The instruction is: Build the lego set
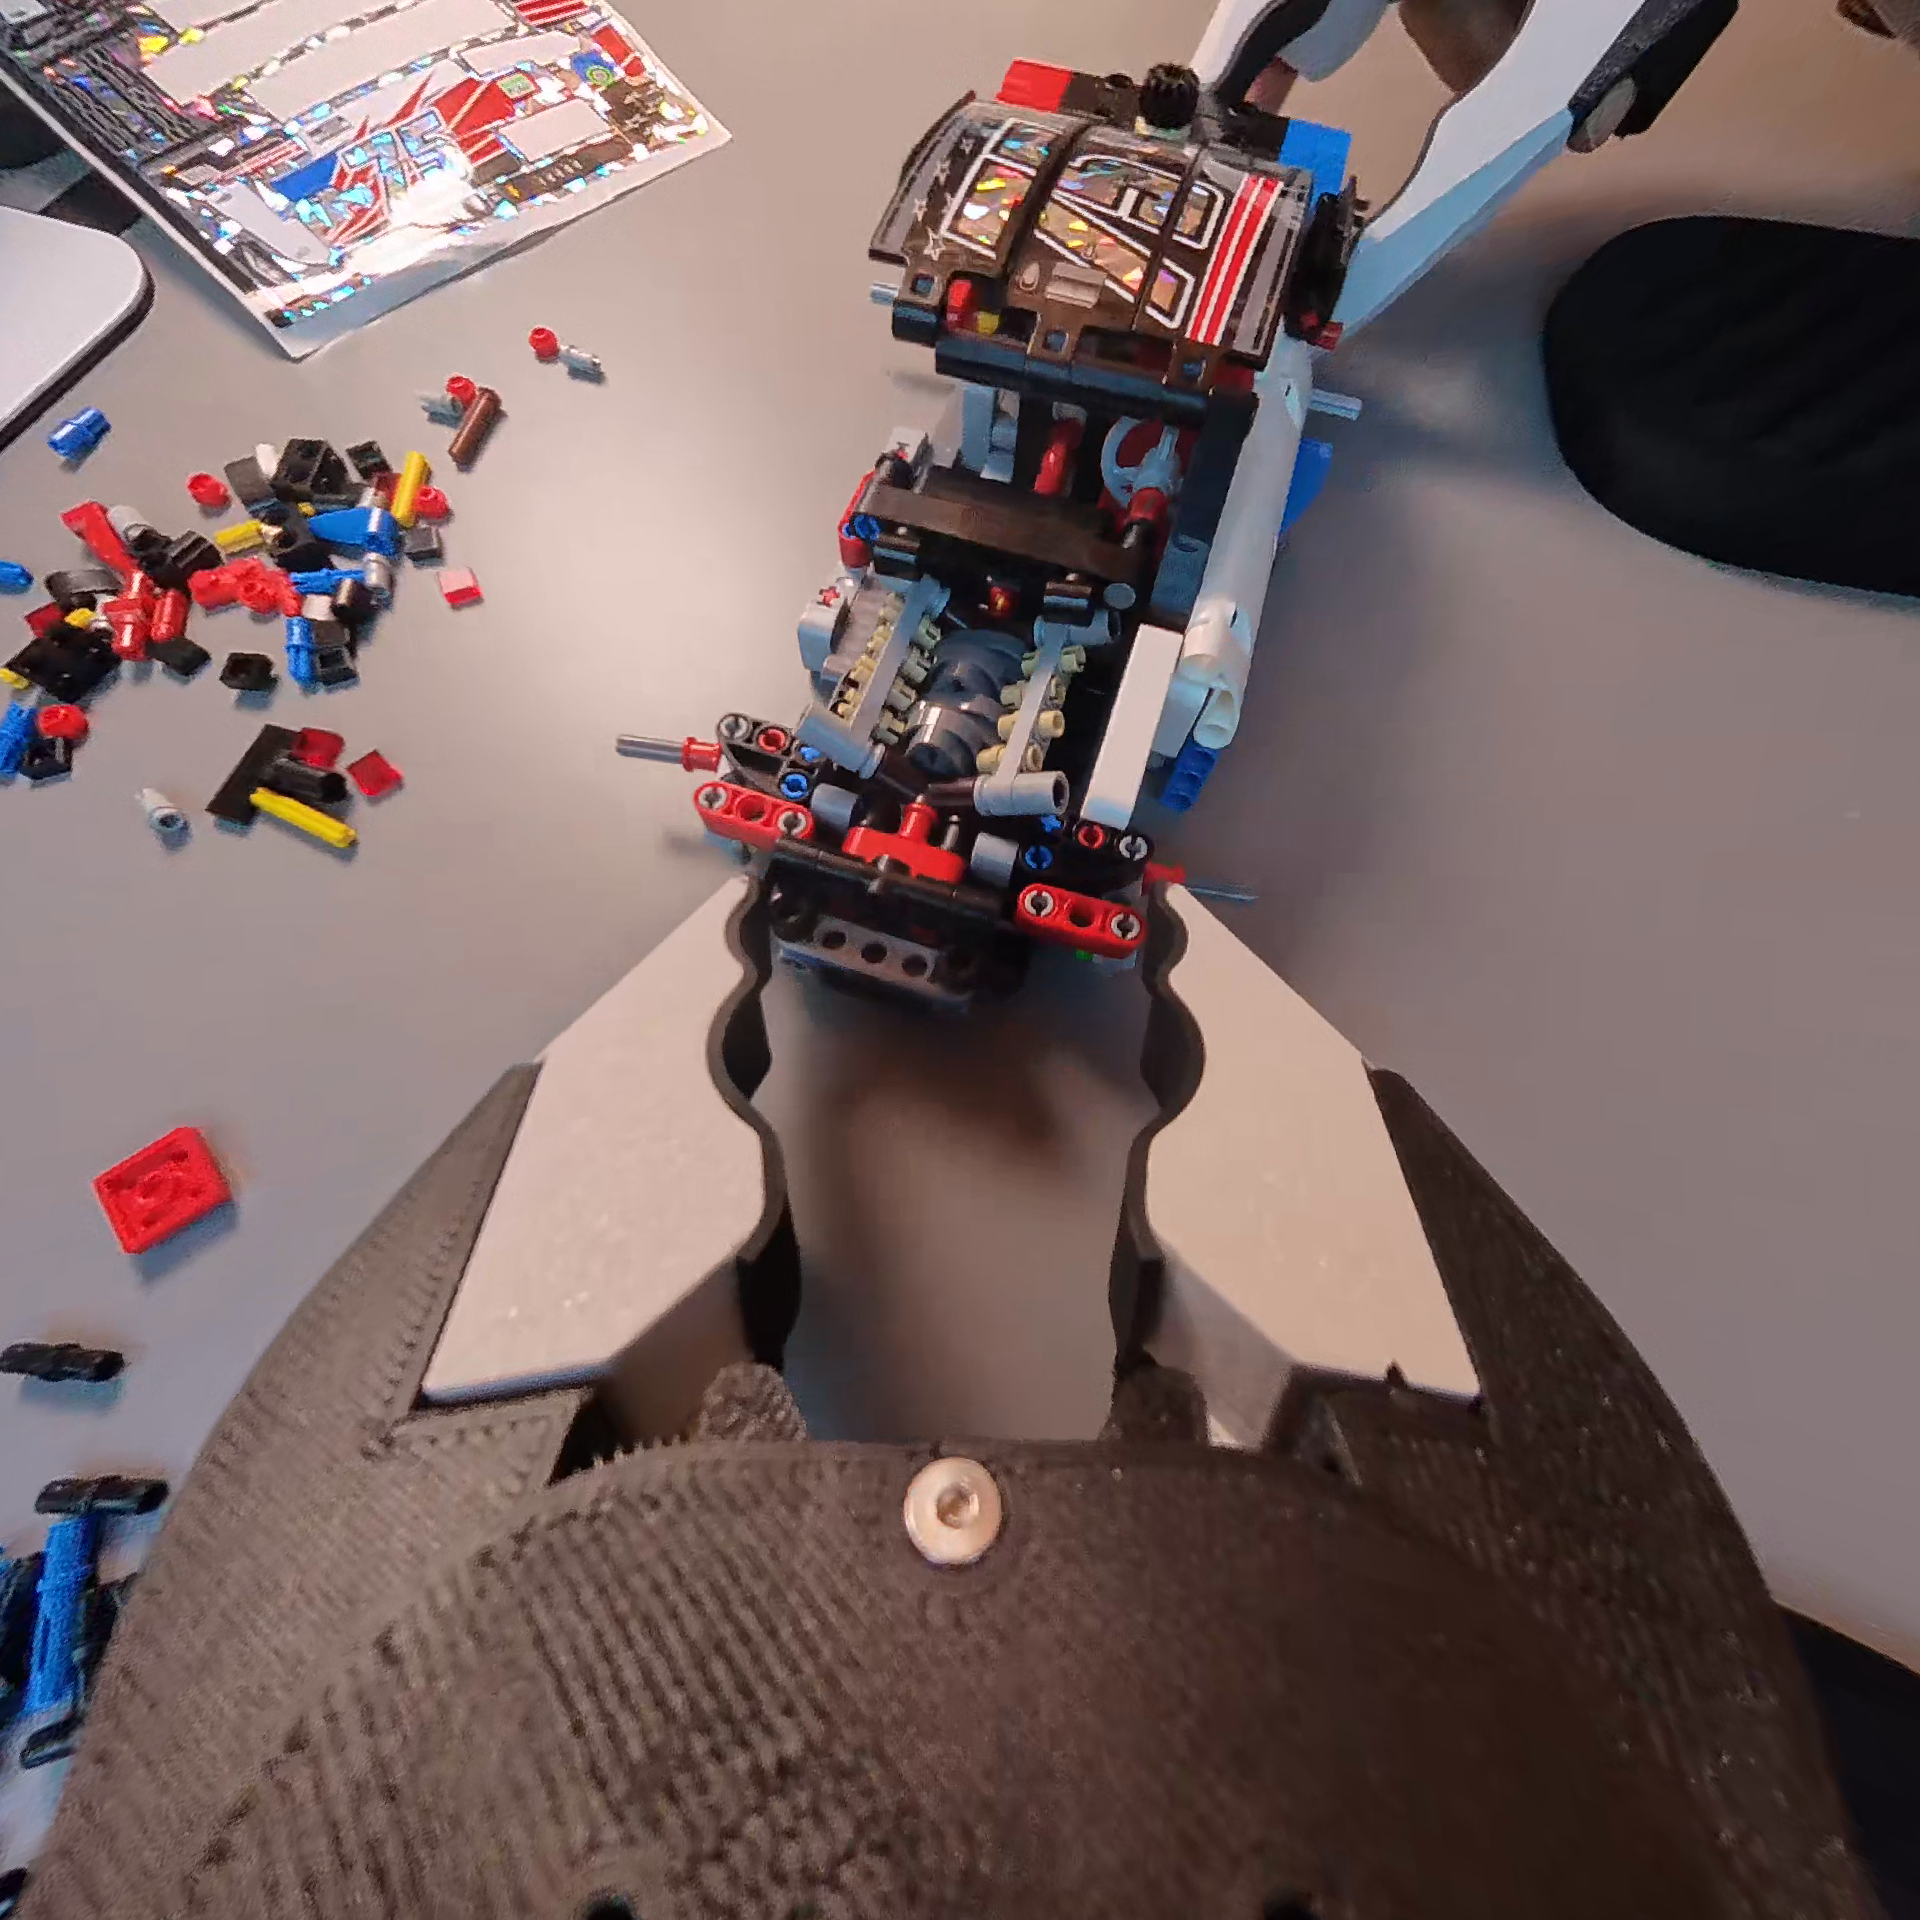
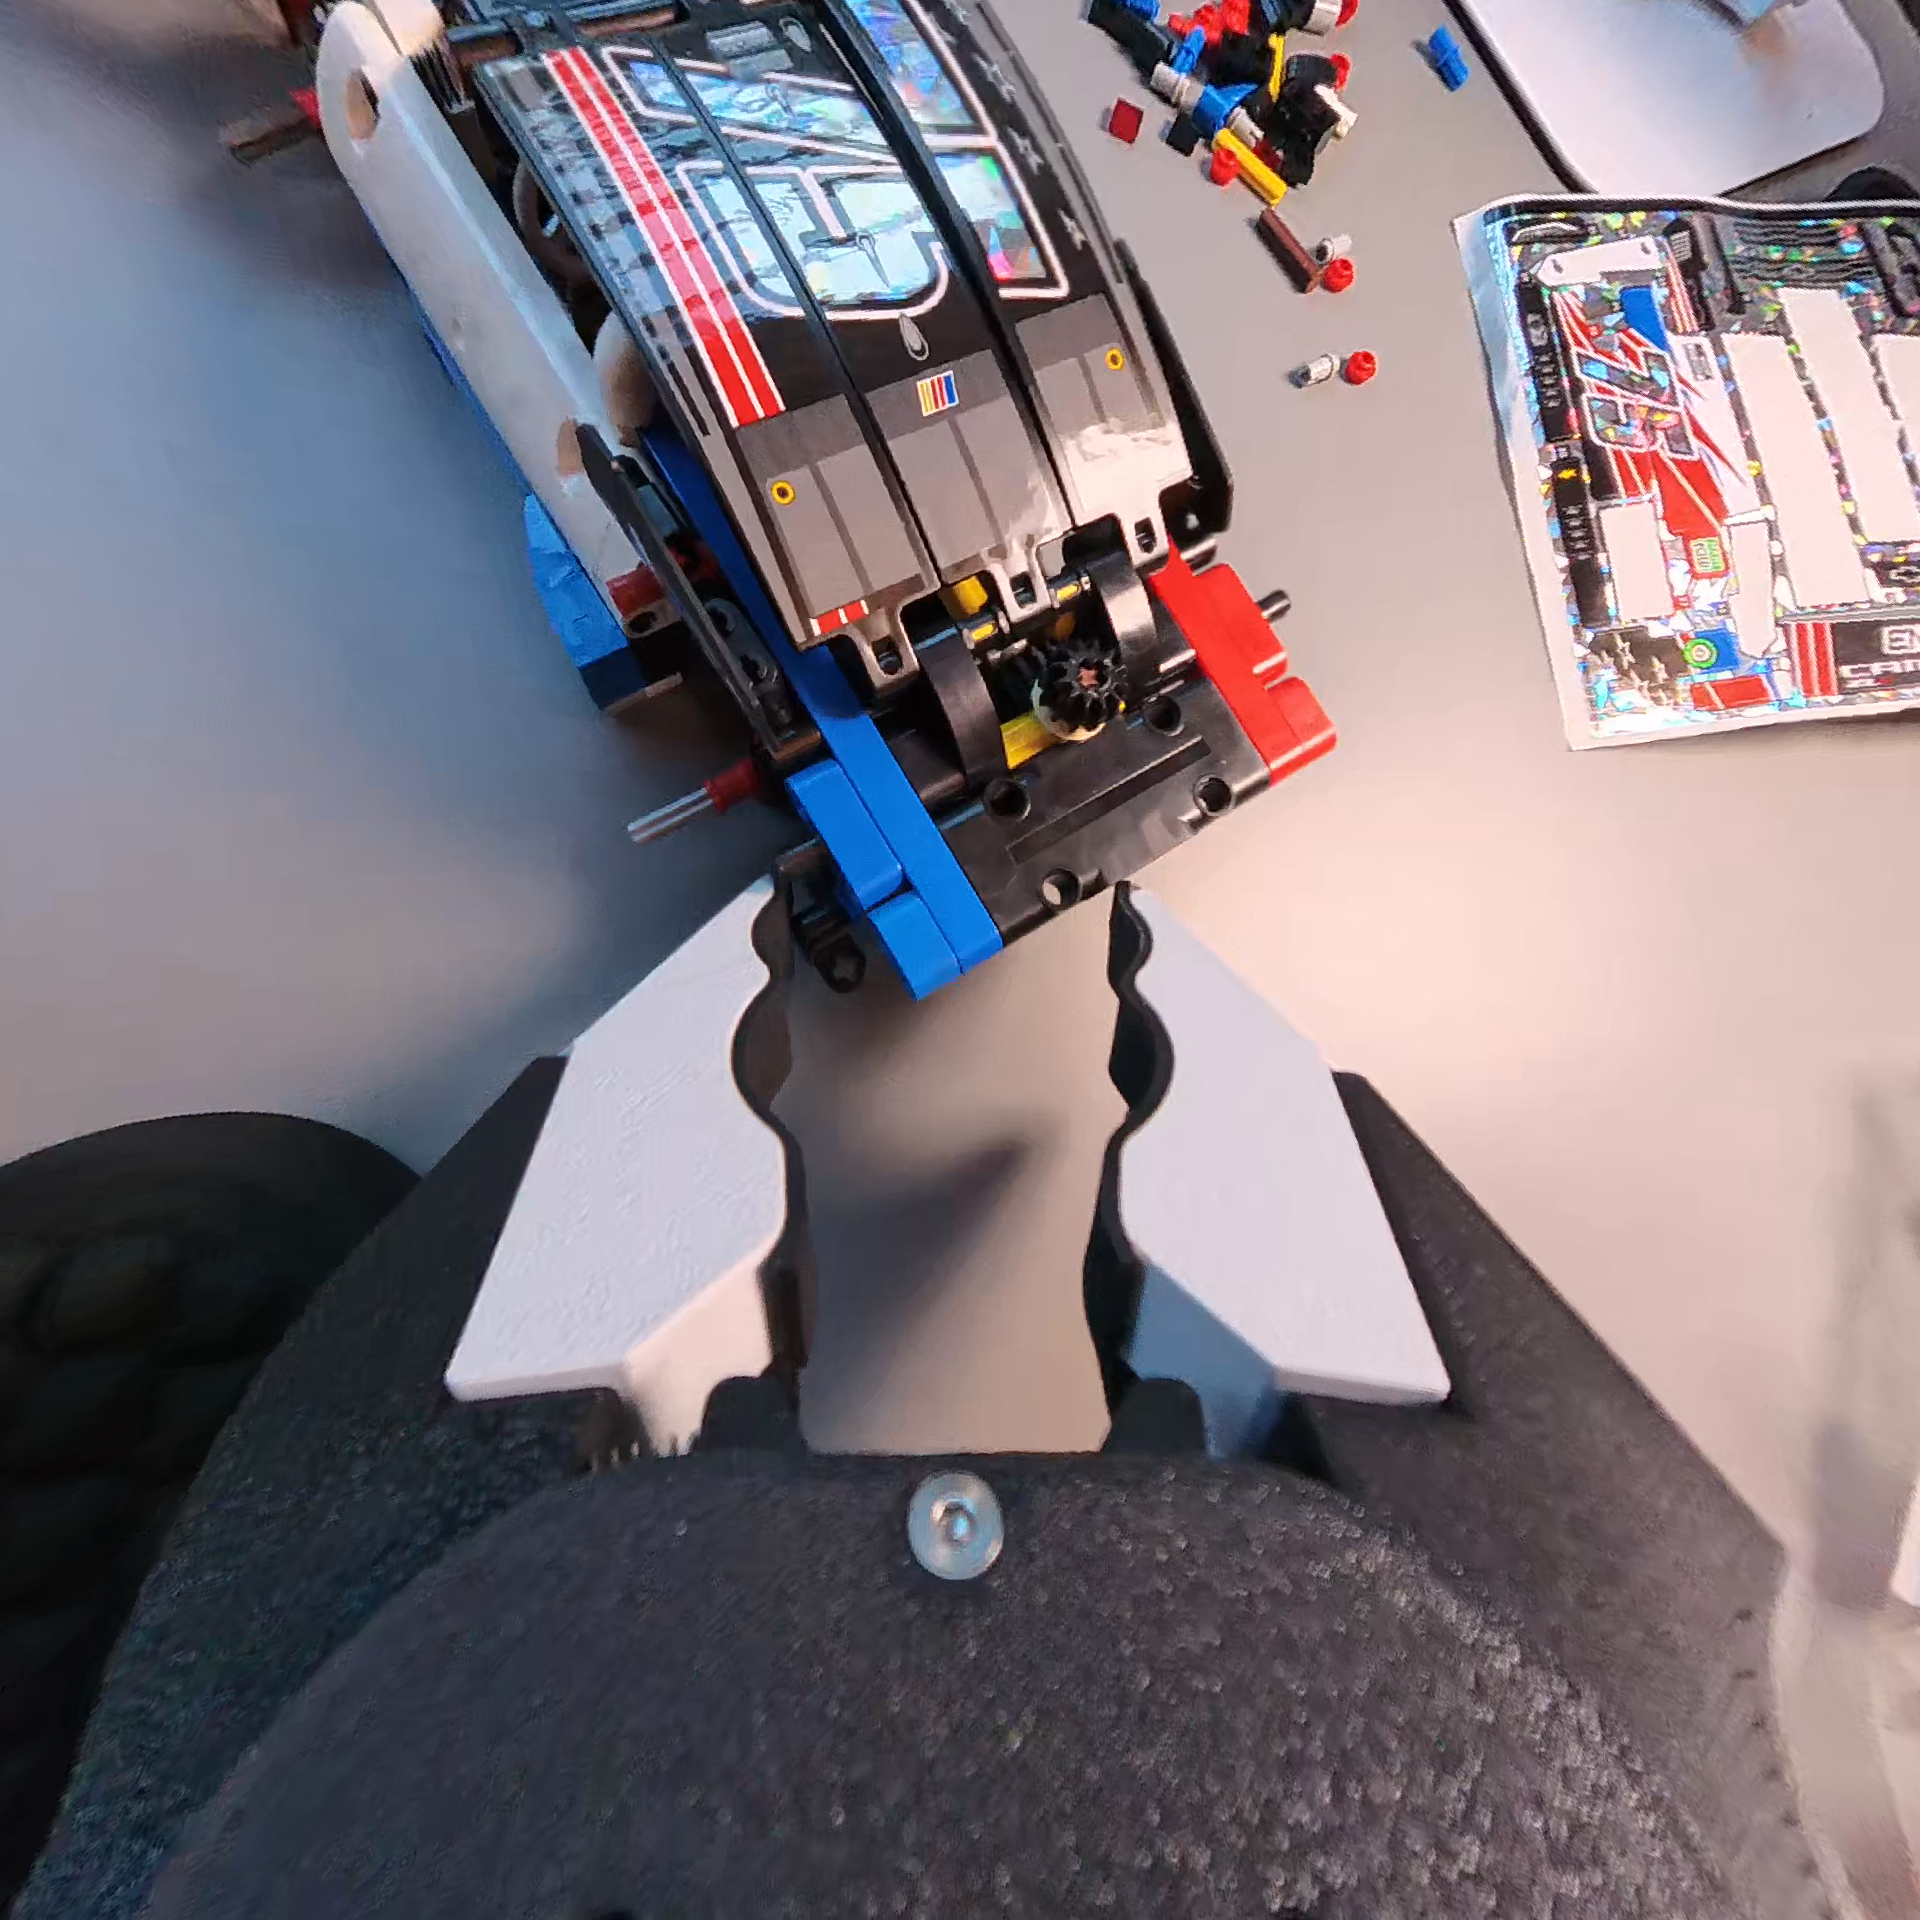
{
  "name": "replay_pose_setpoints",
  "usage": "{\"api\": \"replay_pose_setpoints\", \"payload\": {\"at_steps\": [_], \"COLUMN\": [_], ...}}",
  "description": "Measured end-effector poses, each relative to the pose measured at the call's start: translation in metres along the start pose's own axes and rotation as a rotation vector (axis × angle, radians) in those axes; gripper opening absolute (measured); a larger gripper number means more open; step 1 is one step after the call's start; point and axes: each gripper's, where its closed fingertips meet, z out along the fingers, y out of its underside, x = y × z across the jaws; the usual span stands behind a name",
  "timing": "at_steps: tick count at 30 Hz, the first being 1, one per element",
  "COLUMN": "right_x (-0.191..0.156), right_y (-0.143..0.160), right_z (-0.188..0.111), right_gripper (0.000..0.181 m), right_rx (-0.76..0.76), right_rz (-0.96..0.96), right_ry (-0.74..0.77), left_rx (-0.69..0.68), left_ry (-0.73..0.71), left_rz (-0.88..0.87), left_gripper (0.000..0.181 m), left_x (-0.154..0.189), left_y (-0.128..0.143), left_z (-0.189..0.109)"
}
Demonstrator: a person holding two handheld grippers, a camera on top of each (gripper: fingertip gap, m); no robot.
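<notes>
Left wrist view: my left gripper (image 1: 956, 914) jaws spread around lego car (image 1: 1039, 582) front, contact uncertain | right gripper (image 2: 945, 914) jaws spread, tips at car rear | loose pieces (image 1: 229, 582) beside car on table (image 1: 1558, 935).

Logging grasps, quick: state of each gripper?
Left gripper: open, fingers astride the lego car end.
Right gripper: open, at its other end.

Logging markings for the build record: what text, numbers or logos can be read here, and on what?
Sticker sheet: lettering and numerals on several decals, mostly small or blurred; not quoted here.
Lego car roof: large outlined decal figure, cut off at the frame edge; not quoted.
Roof's grey rear section: a small striped colour emblem, no words.
Loose pieces: no writing visible.
</notes>
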Motion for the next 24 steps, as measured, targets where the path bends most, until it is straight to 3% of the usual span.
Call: {"api": "replay_pose_setpoints", "payload": {"at_steps": [15, 22, 24], "right_x": [-0.006, -0.002, -0.002], "right_y": [-0.002, -0.005, -0.007], "right_z": [-0.002, 0.002, 0.004], "right_gripper": [0.058, 0.056, 0.056], "right_rx": [0.029, 0.035, 0.047], "right_rz": [0.026, 0.029, 0.033], "right_ry": [0.075, 0.087, 0.082], "left_rx": [0.090, 0.055, 0.058], "left_ry": [-0.055, -0.065, -0.059], "left_rz": [-0.016, -0.012, -0.013], "left_gripper": [0.065, 0.064, 0.053], "left_x": [-0.012, -0.013, -0.013], "left_y": [-0.003, 0.002, 0.003], "left_z": [-0.011, -0.008, -0.008]}}
